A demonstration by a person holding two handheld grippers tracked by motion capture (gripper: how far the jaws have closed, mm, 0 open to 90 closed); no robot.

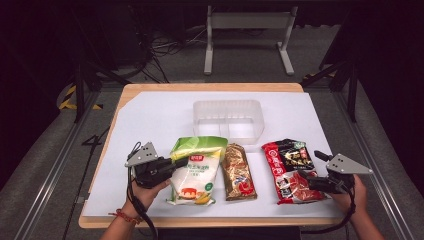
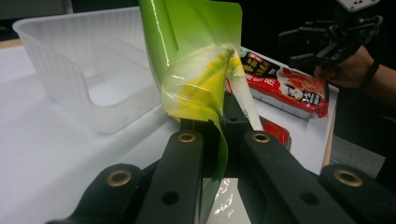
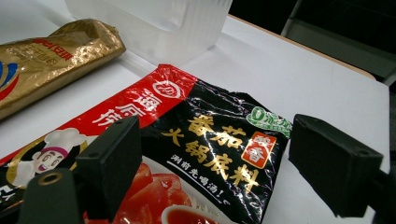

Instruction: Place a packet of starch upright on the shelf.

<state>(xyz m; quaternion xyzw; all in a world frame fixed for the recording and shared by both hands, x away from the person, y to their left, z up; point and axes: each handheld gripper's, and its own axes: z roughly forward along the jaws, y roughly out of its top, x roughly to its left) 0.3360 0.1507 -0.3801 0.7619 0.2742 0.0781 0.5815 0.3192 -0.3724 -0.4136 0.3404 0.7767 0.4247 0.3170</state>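
Black jaws of the left gripper (image 2: 219, 140) pinch the edge of a glossy green-and-white plastic food pouch (image 1: 195, 170) — it lies beside a gold foil packet (image 1: 238, 171). Right gripper (image 3: 210, 177) hangs wide open over a red-and-black sauce packet (image 3: 196, 154) — gripping nothing.

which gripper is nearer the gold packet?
Left. The left gripper is clamped on the green bag right beside the gold packet; the right gripper sits over the red-black packet, farther away.
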